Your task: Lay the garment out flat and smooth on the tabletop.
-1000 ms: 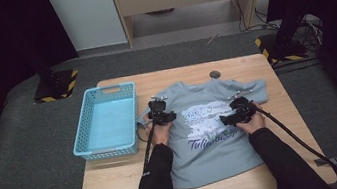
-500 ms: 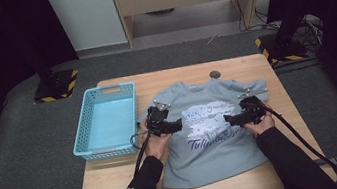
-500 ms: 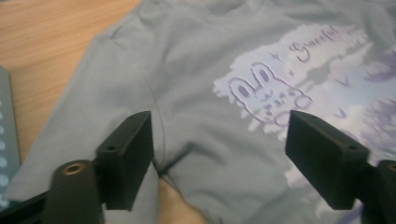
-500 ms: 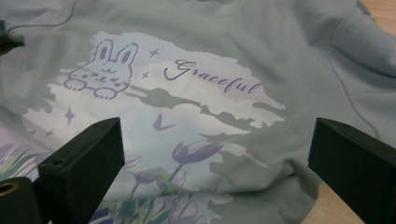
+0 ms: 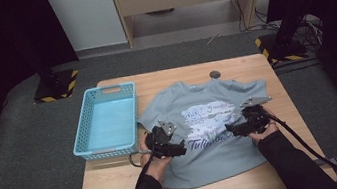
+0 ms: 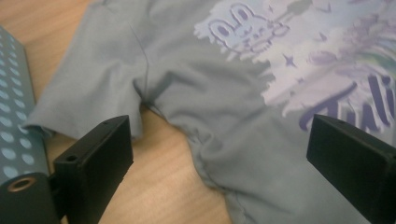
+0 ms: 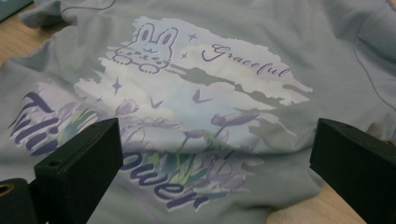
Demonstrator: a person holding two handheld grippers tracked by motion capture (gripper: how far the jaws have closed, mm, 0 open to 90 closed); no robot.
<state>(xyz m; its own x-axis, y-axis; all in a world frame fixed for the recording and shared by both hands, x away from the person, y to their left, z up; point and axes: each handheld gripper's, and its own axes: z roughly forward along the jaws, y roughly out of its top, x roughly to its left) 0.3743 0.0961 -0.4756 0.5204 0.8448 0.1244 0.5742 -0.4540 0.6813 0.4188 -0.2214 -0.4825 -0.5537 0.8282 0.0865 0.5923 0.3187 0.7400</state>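
I see a grey-blue T-shirt (image 5: 207, 129) spread front side up on the wooden table (image 5: 263, 67), between my two grippers. Its chest carries a pale print with a purple rabbit (image 7: 144, 44), the word "Graceful", tulips and purple script lettering below. The cloth lies mostly flat, with creases bunched at the armpit just ahead of my left gripper (image 5: 172, 149), where a strip of bare wood shows between the sleeve (image 6: 88, 98) and the body of the shirt.

A light blue plastic basket (image 5: 106, 123) stands on the table just beside my left gripper, on its outer side; I see nothing in it. Its perforated wall touches the sleeve's end in the left gripper view.

My left gripper hovers at the shirt's side edge below the sleeve. Its jaws have just been opening and now stand wide apart; nothing is pinched between them, and the shirt lies under the gap. My right gripper (image 5: 234, 127) sits over the opposite side of the shirt, pointing in toward the print. Its jaws are also spread wide, with the printed tulips and lettering lying beneath them, and the pads grip nothing. Each gripper is held in one hand with a dark sleeve behind it, and a black cable (image 5: 300, 140) trails back from the right one.
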